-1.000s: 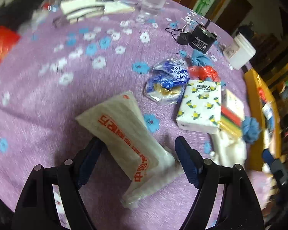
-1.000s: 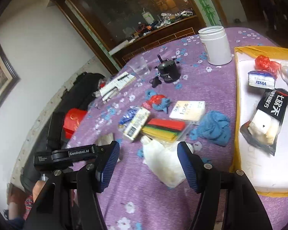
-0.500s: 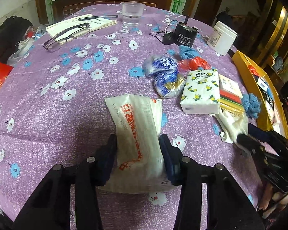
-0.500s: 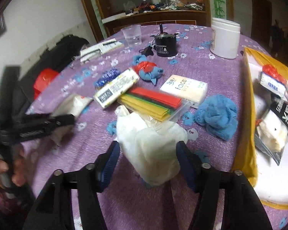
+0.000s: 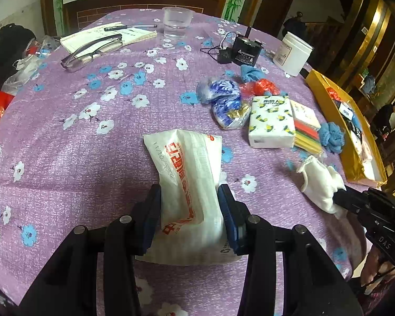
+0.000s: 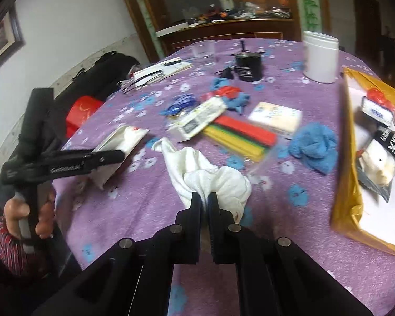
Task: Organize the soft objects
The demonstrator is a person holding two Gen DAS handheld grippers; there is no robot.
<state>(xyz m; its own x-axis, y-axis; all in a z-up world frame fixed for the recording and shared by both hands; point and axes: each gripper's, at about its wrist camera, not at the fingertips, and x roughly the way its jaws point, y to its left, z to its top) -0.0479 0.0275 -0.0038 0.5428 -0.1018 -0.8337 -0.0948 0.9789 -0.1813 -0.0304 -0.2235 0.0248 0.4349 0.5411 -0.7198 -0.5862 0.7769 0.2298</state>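
Observation:
My left gripper (image 5: pixel 189 197) is shut on a white tissue pack with red print (image 5: pixel 188 173) lying on the purple flowered tablecloth (image 5: pixel 79 144). My right gripper (image 6: pixel 205 200) is shut on the near edge of a crumpled white cloth (image 6: pixel 210 179). That cloth (image 5: pixel 320 184) also shows at the right of the left wrist view, with the right gripper's fingers (image 5: pixel 347 201) on it. The left gripper (image 6: pixel 102 158) and its tissue pack (image 6: pixel 121 139) show at the left of the right wrist view. A gold tray (image 6: pixel 347 173) at the right holds several packets.
Between the grippers lie a lemon-print tissue pack (image 5: pixel 271 121), a red and yellow pack (image 6: pixel 239 137), a blue cloth (image 6: pixel 314 147), blue wrapped packs (image 5: pixel 223 100) and a red bag (image 5: pixel 260 87). Farther back stand a glass (image 5: pixel 177 22), a black device (image 5: pixel 246 51) and a white jar (image 5: pixel 292 54).
Both grippers have closed: the left on the white tissue pack, the right on the white cloth. A second ago both stood open around them.

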